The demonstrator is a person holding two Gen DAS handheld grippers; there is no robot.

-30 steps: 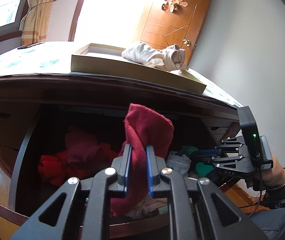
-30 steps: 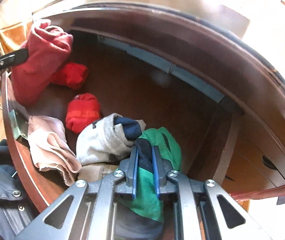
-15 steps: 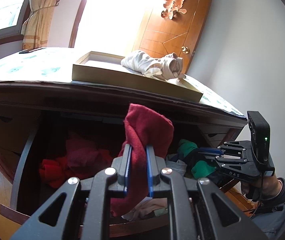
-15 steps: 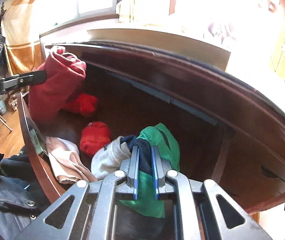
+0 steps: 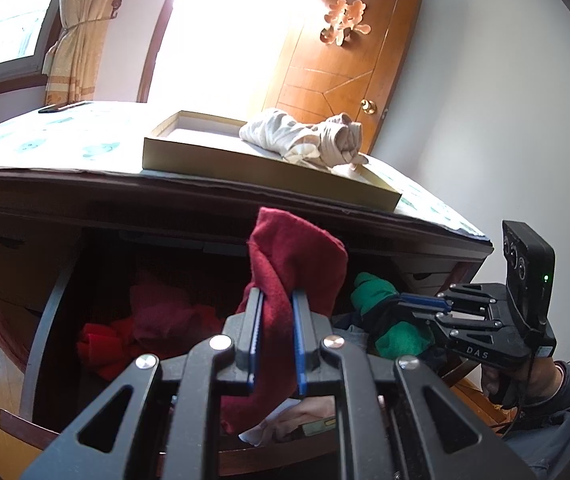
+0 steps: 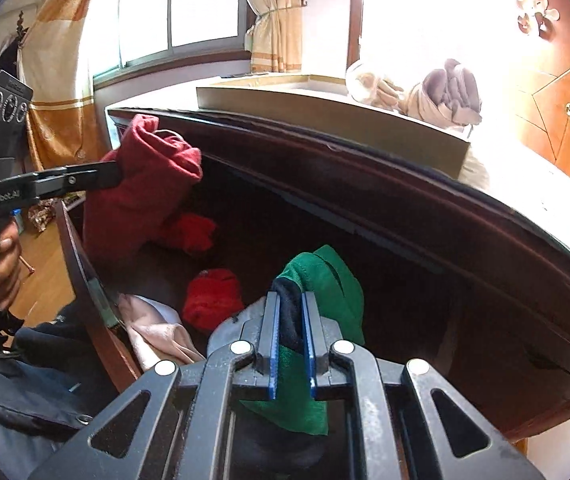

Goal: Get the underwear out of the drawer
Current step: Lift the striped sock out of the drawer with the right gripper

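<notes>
Left gripper (image 5: 275,344) clamped nearly closed on dark red garment (image 5: 293,276), lifted above open drawer (image 5: 37,336). Right gripper (image 6: 289,346) pinched tight on green/navy garment (image 6: 325,280), also raised over drawer. Both soft, light, floppy; likely to drape and snag on drawer lip. Best held mid-bunch through several layers, not a single edge. More red pieces (image 6: 213,298) and pink cloth (image 6: 153,332) left inside. Tray (image 5: 269,172) with beige clothes on top.
</notes>
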